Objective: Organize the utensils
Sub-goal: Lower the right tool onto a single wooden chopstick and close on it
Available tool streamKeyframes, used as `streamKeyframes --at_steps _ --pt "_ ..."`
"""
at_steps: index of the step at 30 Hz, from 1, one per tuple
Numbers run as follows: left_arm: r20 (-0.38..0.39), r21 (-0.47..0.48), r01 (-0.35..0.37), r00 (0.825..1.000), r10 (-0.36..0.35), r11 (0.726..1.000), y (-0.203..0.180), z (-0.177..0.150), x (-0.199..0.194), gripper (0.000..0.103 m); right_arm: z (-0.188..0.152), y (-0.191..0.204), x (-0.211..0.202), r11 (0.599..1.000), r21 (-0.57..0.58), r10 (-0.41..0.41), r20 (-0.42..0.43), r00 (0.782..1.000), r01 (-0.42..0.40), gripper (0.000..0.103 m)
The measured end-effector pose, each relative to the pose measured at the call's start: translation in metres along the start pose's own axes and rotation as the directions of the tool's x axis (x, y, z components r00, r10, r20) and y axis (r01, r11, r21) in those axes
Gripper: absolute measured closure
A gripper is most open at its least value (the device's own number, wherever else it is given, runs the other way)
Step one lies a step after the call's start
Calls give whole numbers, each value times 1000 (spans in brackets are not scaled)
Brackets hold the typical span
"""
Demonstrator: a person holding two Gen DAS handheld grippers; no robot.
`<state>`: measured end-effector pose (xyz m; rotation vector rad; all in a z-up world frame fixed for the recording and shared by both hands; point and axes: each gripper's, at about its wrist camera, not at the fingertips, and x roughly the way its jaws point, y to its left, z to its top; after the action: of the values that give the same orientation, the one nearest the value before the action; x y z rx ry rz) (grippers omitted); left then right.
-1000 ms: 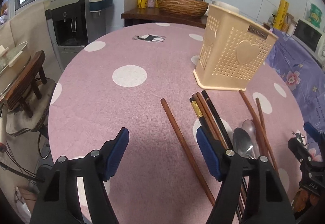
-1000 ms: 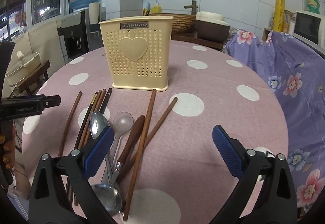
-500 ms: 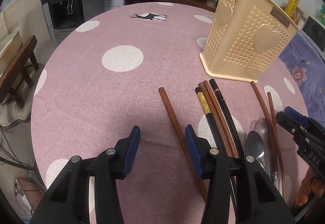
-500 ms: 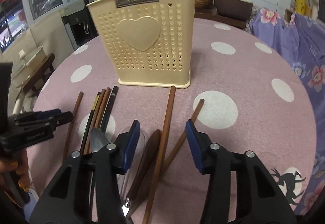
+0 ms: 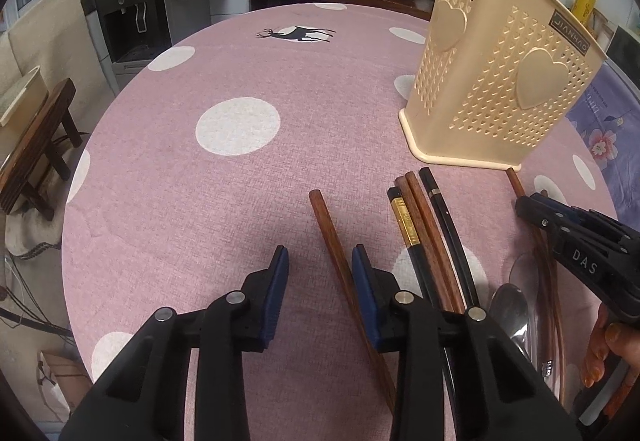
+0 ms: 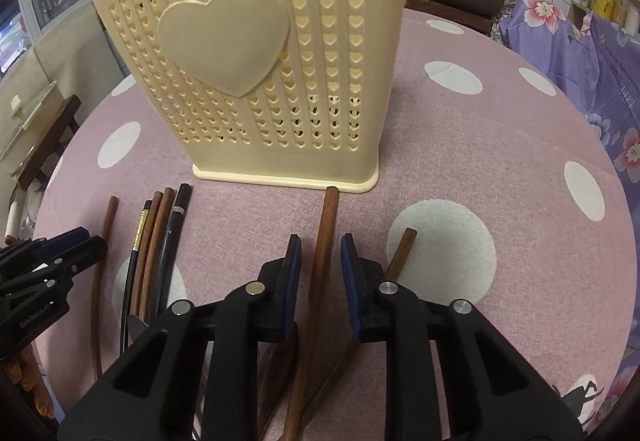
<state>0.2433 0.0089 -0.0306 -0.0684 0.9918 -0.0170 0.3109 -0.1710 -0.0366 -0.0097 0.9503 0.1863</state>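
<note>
Here the utensils lie loose on a pink tablecloth (image 5: 240,201) with white dots, in front of a cream plastic utensil holder (image 6: 256,53) that stands upright, its walls pierced with small heart holes around a raised heart; what the holder contains cannot be told from either view. Right gripper (image 6: 320,269): jaws have just been closing and now stand a narrow gap apart, straddling a reddish-brown wooden chopstick (image 6: 322,261) that runs lengthwise between the blue pads; a thin gap shows on each side, so the pads do not yet press it. The far tip of that chopstick lies just short of the holder's base. A second brown chopstick (image 6: 400,253) lies just outside the right finger, angled. Left gripper (image 5: 320,281): jaws also have just been closing, still partly spread; a single brown chopstick (image 5: 332,241) crosses the gap at a slant, close against the inner face of the right-hand pad, apart from the other pad; contact cannot be told. Just beyond that right-hand finger lies a bundle of chopsticks (image 5: 424,233), two brown, two black, one black with a gold band. Farther that way, a metal spoon (image 5: 510,305) shows, bowl up, beside the right gripper's tips.
</note>
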Motion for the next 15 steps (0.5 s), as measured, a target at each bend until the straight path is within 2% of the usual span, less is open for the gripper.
streamKeyframes --at_steps 9,12,15 --pt "-6 20 -39 999 39 999 -8 10 9 86 5 -3 2 1000 24 -3 -4 1000 3 93" --pt "-4 20 -40 999 40 999 -8 13 10 91 6 -3 2 1000 16 -7 -1 1000 7 93" --pt "-3 14 -34 999 34 999 -8 12 10 92 6 -6 2 1000 19 -2 -1 1000 2 94"
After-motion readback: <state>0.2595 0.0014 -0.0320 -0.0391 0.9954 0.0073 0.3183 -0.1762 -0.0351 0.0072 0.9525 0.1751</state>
